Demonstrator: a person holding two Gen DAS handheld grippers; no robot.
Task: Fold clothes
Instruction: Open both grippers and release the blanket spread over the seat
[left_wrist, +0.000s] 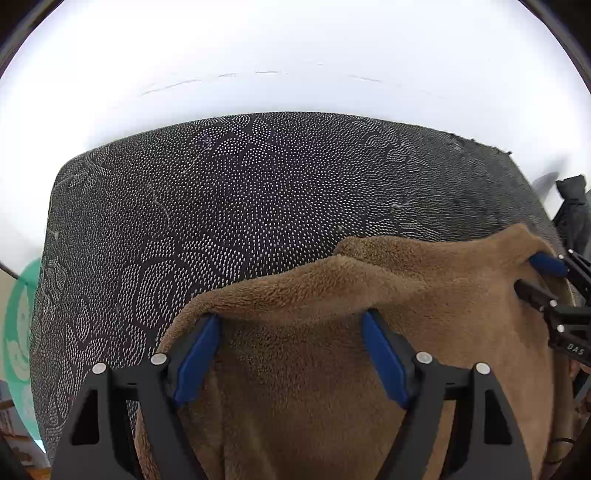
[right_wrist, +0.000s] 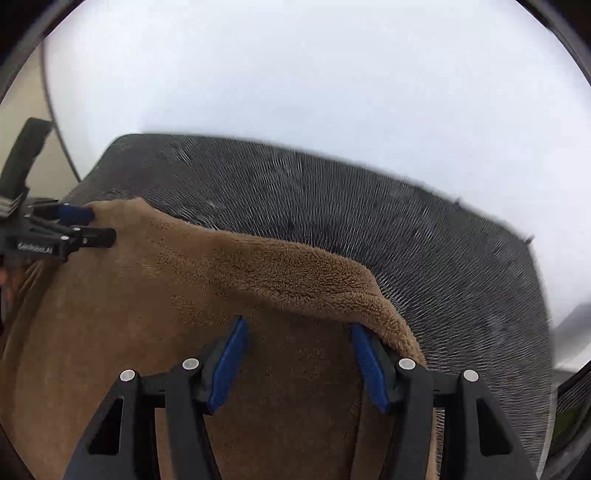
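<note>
1. Step in hand — a fold of the brown fleece garment. It lies on the dark dotted mat that covers the desk, bunched toward my near side, its far edge lifted into a ridge.
2. My left gripper has its fingers spread wide, the ridge draped over their tips; the pads do not press on the cloth.
3. My right gripper is likewise spread, less widely; the fleece edge rests on its right finger, unpinched.
4. Next move, as I judge it — either close both pairs on the edge or draw clear so the fold settles flat; both sides should act together to keep the edge straight.
5. Edges and room — the mat's far half is bare, with its far edge well apart from the cloth.
</note>
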